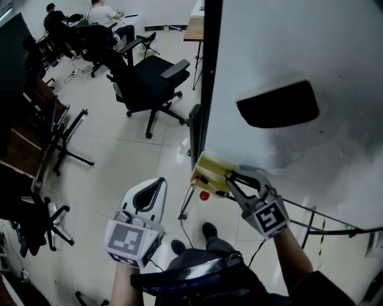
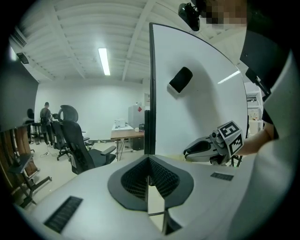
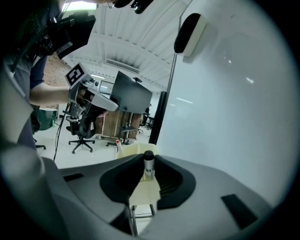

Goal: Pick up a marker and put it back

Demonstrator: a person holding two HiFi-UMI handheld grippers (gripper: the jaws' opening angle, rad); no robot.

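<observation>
A pale yellow marker tray (image 1: 213,165) hangs at the lower left edge of the whiteboard (image 1: 299,42). A marker with a black cap (image 3: 148,164) stands up from the tray (image 3: 132,151), and my right gripper (image 3: 148,177) is shut on it, one pad on each side. In the head view the right gripper (image 1: 230,183) reaches into the tray from the right. A red-capped marker (image 1: 204,195) hangs below the tray. My left gripper (image 1: 157,185) stays low and to the left, away from the board, shut (image 2: 149,180) with nothing in it.
A black eraser (image 1: 278,104) sticks to the whiteboard above the tray. The board's black frame post (image 1: 209,72) runs up beside it. Office chairs (image 1: 149,80) stand on the tiled floor to the left, a desk (image 1: 194,27) behind, and seated people (image 1: 102,12) far back.
</observation>
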